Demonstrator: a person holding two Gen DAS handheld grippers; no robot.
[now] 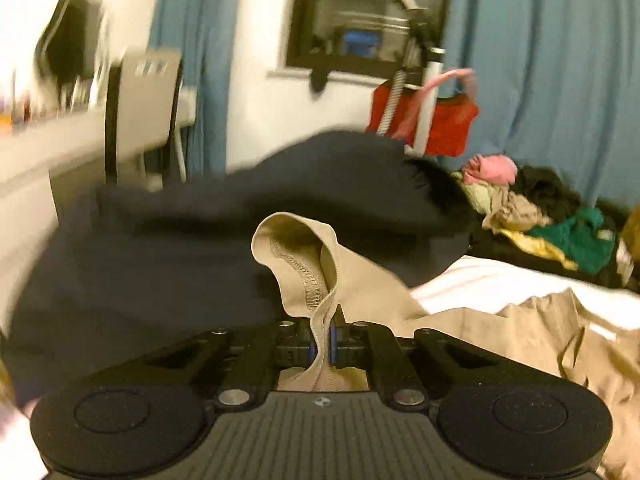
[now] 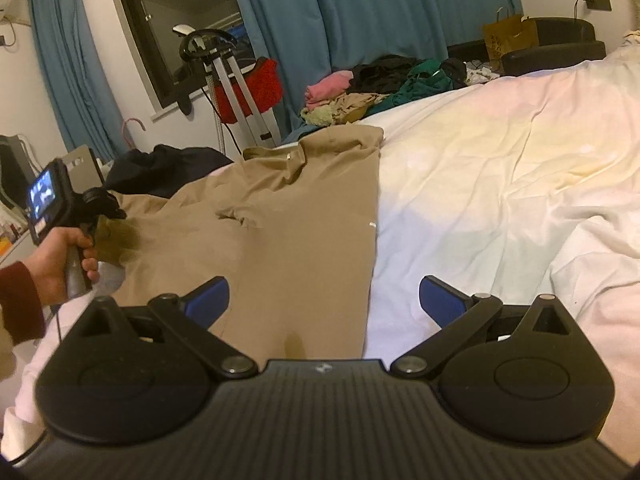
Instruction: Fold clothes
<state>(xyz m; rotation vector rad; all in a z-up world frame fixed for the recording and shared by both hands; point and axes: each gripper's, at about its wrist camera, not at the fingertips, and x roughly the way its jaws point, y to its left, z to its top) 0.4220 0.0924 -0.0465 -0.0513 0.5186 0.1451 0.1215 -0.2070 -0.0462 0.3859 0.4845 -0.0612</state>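
Tan trousers (image 2: 280, 232) lie spread over the left half of the white bed (image 2: 480, 184) in my right wrist view, running from the lower middle of the frame up to a waistband at upper centre. At the far left edge of that frame I see a hand (image 2: 60, 256) in a dark red sleeve (image 2: 20, 300) gripping the handle of the left hand-held gripper (image 2: 114, 210), whose tip meets the left edge of the trousers; a small lit screen sits on its back. Just right of it a dark garment (image 2: 168, 168) is bunched at the bed's edge. Further right, upper centre, a heap of clothes (image 2: 380, 84) in pink, green, black and beige rests at the far side of the bed, in front of blue curtains (image 2: 360, 8). At the bottom, my right hand-held gripper (image 2: 324, 300) stands wide, its blue pads well apart with nothing between them, hovering over the right edge of the trousers and the sheet.

In the left wrist view, blurred at the left, the dark garment fills the middle. At lower centre the left hand-held gripper is clamped narrow on a stitched hem of the tan cloth, which loops up above the pads. To the right, more of the trousers drapes down over the bed.
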